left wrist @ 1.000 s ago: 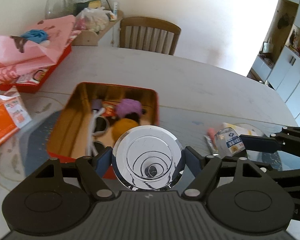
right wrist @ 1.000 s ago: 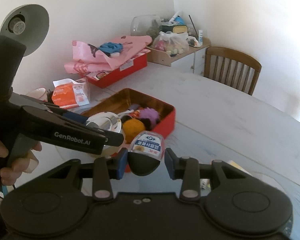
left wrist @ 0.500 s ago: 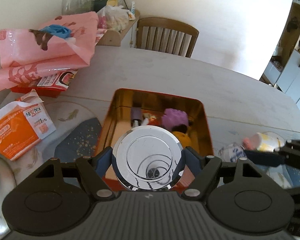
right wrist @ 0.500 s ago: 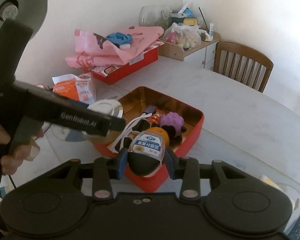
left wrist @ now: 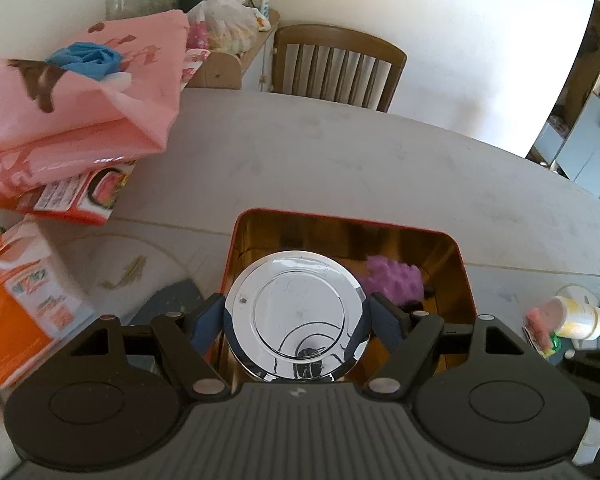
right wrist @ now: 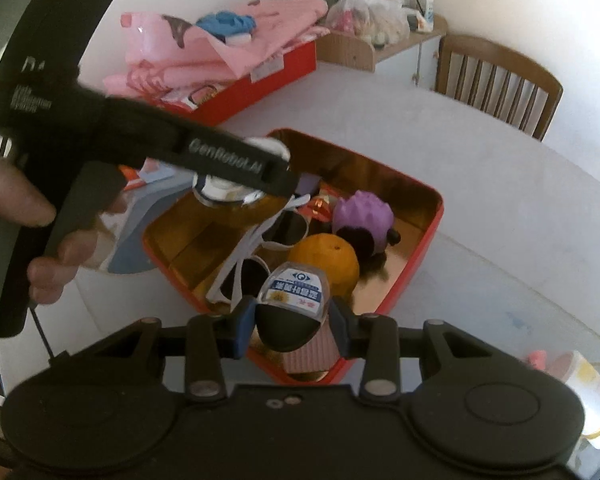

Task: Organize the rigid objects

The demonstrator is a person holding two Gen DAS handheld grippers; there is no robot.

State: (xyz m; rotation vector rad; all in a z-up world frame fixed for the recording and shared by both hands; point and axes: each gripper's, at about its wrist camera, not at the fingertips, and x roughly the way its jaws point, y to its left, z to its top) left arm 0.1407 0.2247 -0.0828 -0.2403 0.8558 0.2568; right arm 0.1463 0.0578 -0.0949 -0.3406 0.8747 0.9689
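Observation:
An open red tin (left wrist: 466,276) with a gold inside sits mid-table; it also shows in the right wrist view (right wrist: 432,224). It holds white sunglasses (right wrist: 252,260), an orange (right wrist: 326,258) and a purple toy (right wrist: 364,214). My left gripper (left wrist: 296,322) is shut on a shiny round metal disc (left wrist: 296,312), held over the tin's left part. My right gripper (right wrist: 292,320) is shut on a small clear bottle (right wrist: 296,292) with a black cap and blue label, over the tin's near edge.
A pink bag on a red box (left wrist: 80,120), an orange packet (left wrist: 16,300), a wooden chair (left wrist: 336,64) and a cluttered shelf (left wrist: 224,56) lie beyond. A small white-and-yellow bottle and a pink item (left wrist: 568,316) lie right of the tin.
Both grippers have moved forward and left over the tin, each keeping its object. The disc now hangs over the tin's left part; the bottle is over its near edge.

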